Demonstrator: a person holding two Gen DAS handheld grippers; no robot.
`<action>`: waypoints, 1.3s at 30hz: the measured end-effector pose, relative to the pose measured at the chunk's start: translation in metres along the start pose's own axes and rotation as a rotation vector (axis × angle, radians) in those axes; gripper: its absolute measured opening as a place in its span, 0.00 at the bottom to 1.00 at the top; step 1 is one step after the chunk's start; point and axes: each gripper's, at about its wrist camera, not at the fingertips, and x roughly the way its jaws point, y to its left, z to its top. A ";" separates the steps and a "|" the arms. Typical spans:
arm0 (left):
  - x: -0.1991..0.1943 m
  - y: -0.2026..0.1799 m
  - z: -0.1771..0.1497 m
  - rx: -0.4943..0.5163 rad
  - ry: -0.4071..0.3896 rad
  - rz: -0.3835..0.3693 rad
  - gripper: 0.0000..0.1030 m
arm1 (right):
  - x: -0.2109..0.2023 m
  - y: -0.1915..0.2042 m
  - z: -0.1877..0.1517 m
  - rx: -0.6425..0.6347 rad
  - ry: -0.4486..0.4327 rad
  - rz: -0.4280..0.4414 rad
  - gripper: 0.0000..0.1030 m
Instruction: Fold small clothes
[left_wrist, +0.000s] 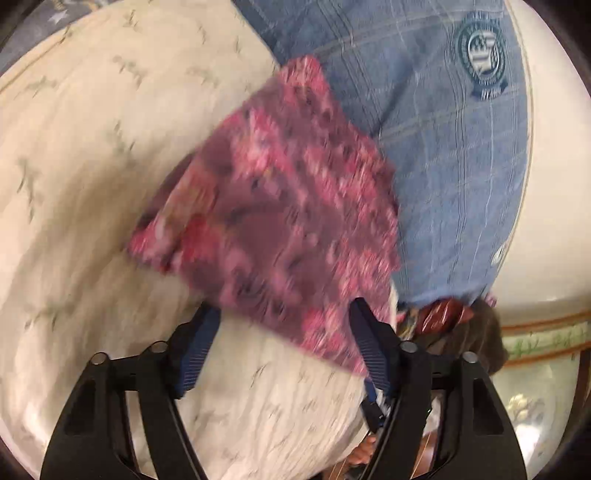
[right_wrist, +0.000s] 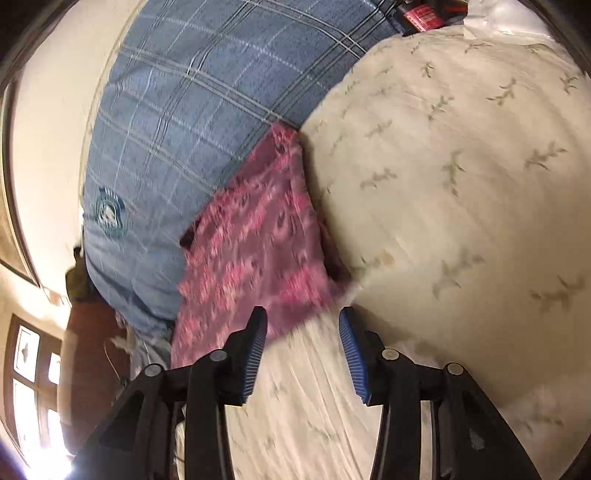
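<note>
The pink cloth (left_wrist: 273, 206) lies folded on the bed (left_wrist: 92, 166), against the blue pillow (left_wrist: 443, 147). Left tongs (left_wrist: 286, 314) and right tongs (right_wrist: 303, 325) stand spread, empty. Draw both straight back, low, without snagging the edge.

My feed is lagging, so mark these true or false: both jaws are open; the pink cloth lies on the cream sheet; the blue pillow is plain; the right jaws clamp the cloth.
1. Both jaws are open. True: left gripper and right gripper both gape.
2. The pink patterned cloth lies on the cream printed bedsheet. True.
3. The blue fabric pillow is plain. False: it is checked, with a crest badge.
4. The right jaws clamp the cloth. False: nothing is pinched between them.
</note>
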 end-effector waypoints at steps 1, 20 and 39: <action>0.005 -0.001 0.004 -0.021 -0.010 0.004 0.73 | 0.003 0.001 0.002 0.010 -0.022 0.000 0.43; -0.033 -0.042 -0.029 0.159 -0.264 0.217 0.04 | -0.032 0.050 0.006 -0.203 -0.052 0.117 0.04; -0.107 0.010 -0.105 0.299 -0.144 0.346 0.52 | -0.118 -0.027 -0.047 -0.127 -0.014 -0.136 0.18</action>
